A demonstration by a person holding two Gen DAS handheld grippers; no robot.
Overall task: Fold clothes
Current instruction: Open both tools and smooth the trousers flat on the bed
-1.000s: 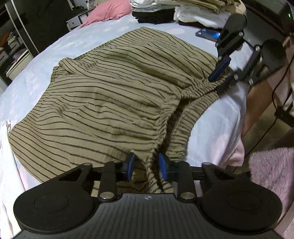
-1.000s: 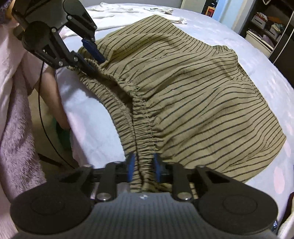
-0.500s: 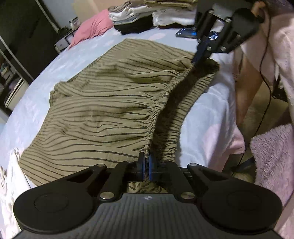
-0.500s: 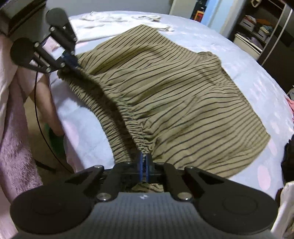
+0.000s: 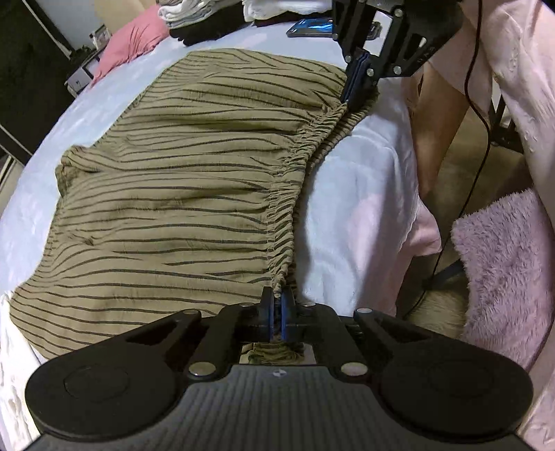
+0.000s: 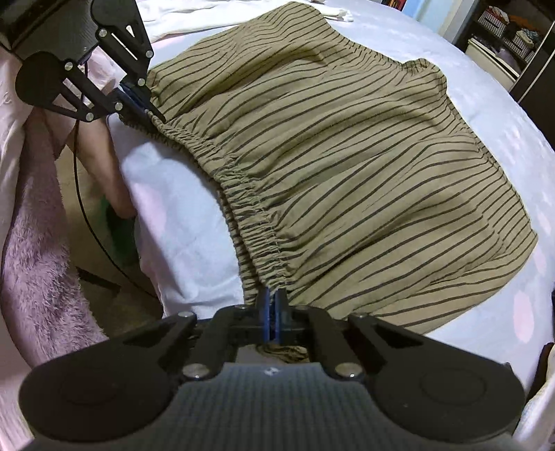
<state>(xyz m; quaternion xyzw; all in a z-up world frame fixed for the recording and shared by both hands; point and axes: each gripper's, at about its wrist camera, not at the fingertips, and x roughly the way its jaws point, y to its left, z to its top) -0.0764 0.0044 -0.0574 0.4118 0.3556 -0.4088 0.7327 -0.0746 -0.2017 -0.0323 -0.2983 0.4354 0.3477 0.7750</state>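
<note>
Olive striped shorts lie spread on the white bed. We note both jaws, spread 1 second ago, have since closed: left gripper and right gripper now pinch opposite ends of the elastic waistband, pulled taut between them. The garment is secured for folding.

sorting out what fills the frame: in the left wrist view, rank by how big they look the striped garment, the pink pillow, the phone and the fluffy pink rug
1. striped garment, by far the largest.
2. fluffy pink rug, though it is near the camera, which inflates it.
3. pink pillow, farther away.
4. phone, smallest and partly hidden behind the right tool.
</note>
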